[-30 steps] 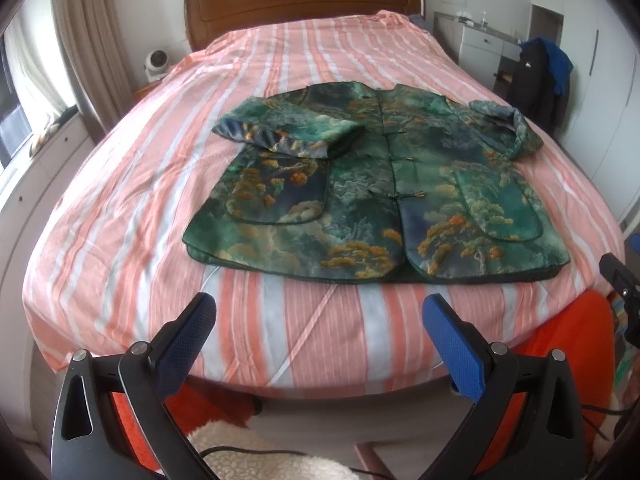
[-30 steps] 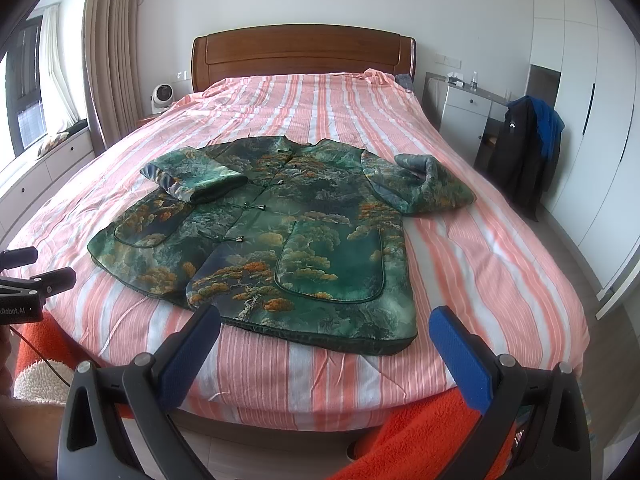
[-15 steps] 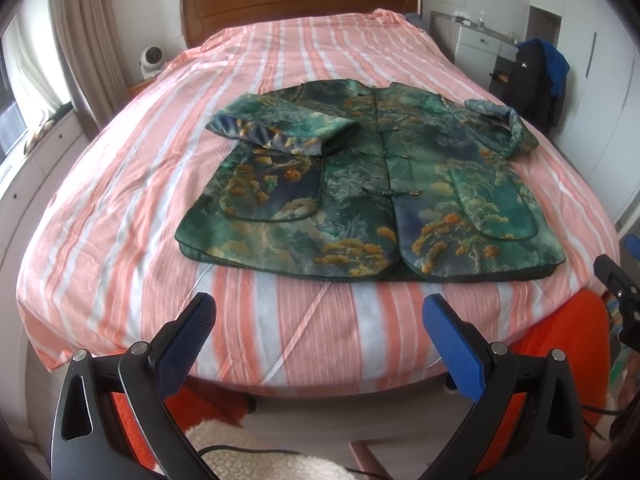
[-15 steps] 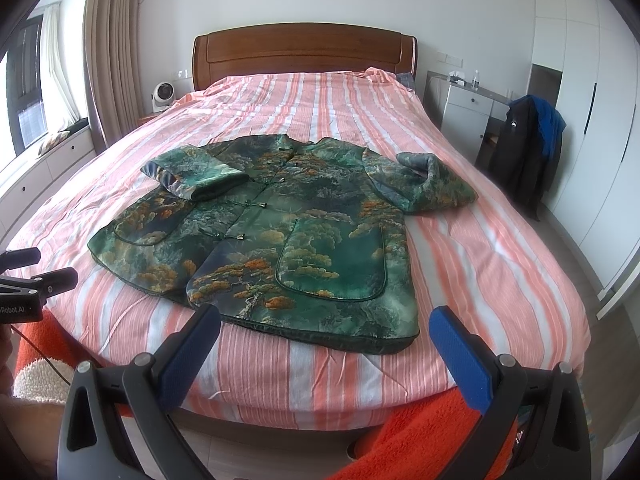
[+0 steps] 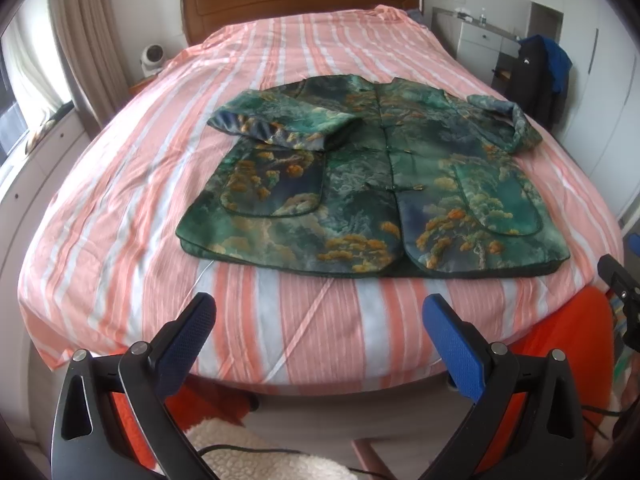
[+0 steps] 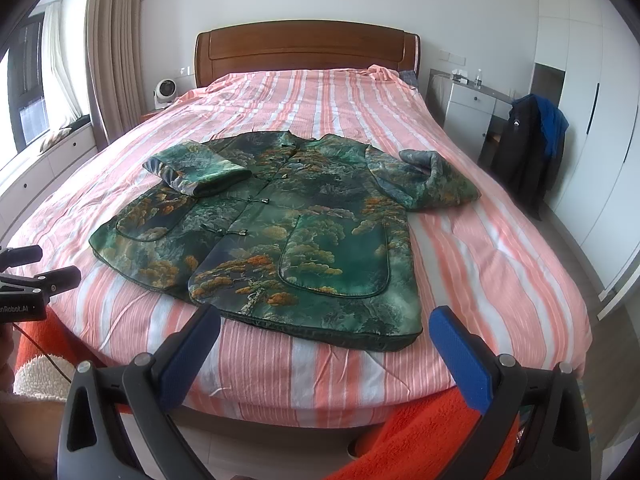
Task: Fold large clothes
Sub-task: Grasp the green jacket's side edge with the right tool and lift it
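I have the left gripper (image 5: 318, 332) spread wide and empty at the foot of the bed, and the right gripper (image 6: 326, 346) just as wide and just as empty off to its side; neither touches cloth. Both hang short of the mattress edge, which I judge a fair standoff for picking grab points before reaching in. The green patterned jacket (image 6: 280, 232) lies front up, fastened, its hem toward me and its collar toward the headboard (image 6: 306, 46). Its left sleeve (image 5: 280, 126) is already laid across the chest, while the right sleeve (image 6: 436, 178) sits bunched out to the side, so that sleeve looks to me like the next thing to bring in. Under it is a pink striped bedspread (image 5: 120, 184), slightly wrinkled. Curtains (image 6: 116, 44) hang left; a dark coat (image 6: 528, 152) drapes near white cabinets.
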